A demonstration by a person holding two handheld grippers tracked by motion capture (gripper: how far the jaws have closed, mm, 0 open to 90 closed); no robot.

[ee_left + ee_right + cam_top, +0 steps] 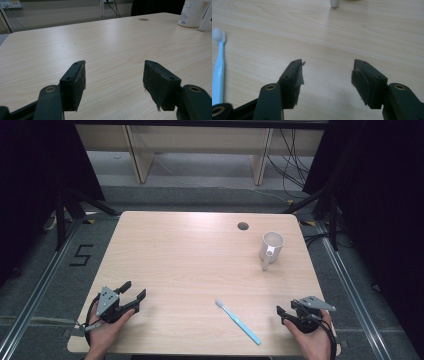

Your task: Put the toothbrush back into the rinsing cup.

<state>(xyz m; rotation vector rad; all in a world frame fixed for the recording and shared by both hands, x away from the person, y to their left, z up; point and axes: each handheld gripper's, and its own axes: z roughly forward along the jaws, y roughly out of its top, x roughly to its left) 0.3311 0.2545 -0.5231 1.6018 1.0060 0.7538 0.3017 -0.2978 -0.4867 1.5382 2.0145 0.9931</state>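
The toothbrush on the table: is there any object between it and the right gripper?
No, nothing visible stands between them. The toothbrush lies flat on bare table, just left of the right gripper, whose jaws are open and empty. The white cup stands farther back, off that path.

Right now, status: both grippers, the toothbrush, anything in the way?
Left gripper open, empty, near table edge. Right gripper open, empty. Blue toothbrush flat on table, between grippers, nearer right. White mug far right, clear of path.

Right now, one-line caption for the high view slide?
Both open tools, left and right, rest at the table's near edge; toothbrush between them, cup far right.
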